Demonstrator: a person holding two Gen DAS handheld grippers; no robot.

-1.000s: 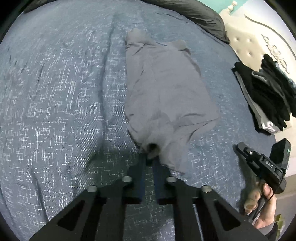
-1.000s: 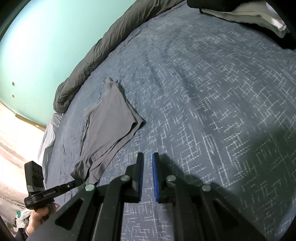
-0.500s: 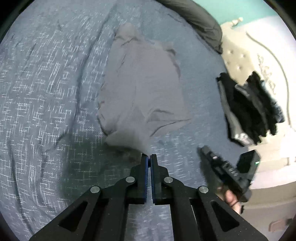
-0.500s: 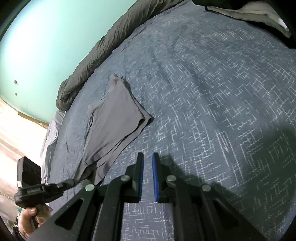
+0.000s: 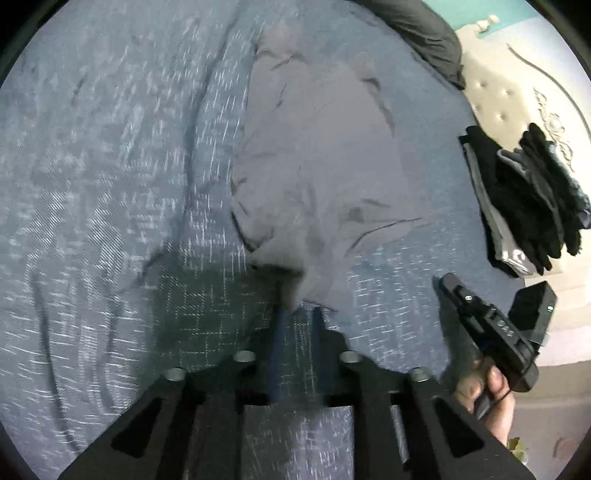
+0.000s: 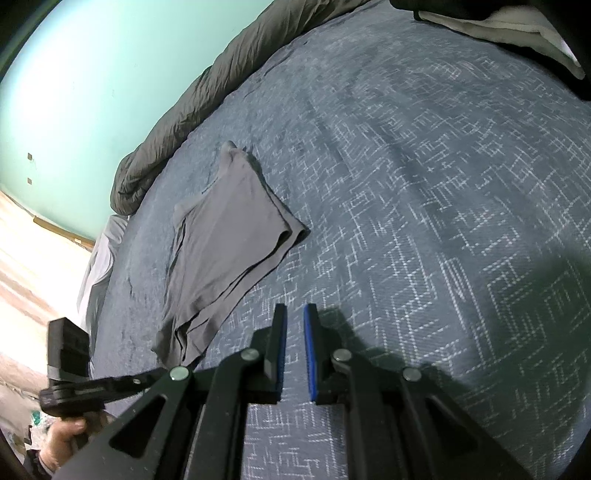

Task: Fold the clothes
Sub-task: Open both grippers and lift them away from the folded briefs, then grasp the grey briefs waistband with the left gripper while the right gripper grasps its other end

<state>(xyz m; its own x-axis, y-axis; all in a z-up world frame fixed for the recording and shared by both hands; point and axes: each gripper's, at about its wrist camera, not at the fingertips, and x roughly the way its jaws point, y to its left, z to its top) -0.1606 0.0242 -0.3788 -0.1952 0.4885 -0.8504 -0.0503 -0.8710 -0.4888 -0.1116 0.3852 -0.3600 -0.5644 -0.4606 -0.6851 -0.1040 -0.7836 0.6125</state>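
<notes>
A grey garment point(image 5: 317, 155) lies folded lengthwise on the blue patterned bedspread point(image 5: 110, 184); it also shows in the right wrist view point(image 6: 225, 243). My left gripper point(image 5: 297, 314) is open with a narrow gap, right at the garment's near corner, nothing held. It appears in the right wrist view point(image 6: 110, 384) at the lower left. My right gripper point(image 6: 294, 314) is slightly open and empty over bare bedspread point(image 6: 424, 221), to the right of the garment. It shows in the left wrist view point(image 5: 491, 332) at the lower right.
A stack of dark folded clothes point(image 5: 524, 199) lies at the bed's right edge by a cream headboard point(image 5: 517, 85). A rolled dark grey duvet point(image 6: 207, 92) runs along the far side under a teal wall. Pillows point(image 6: 498, 26) lie top right.
My left gripper was shut at the garment's near corner and has now opened slightly, moving back toward it. The right gripper has barely shifted.
</notes>
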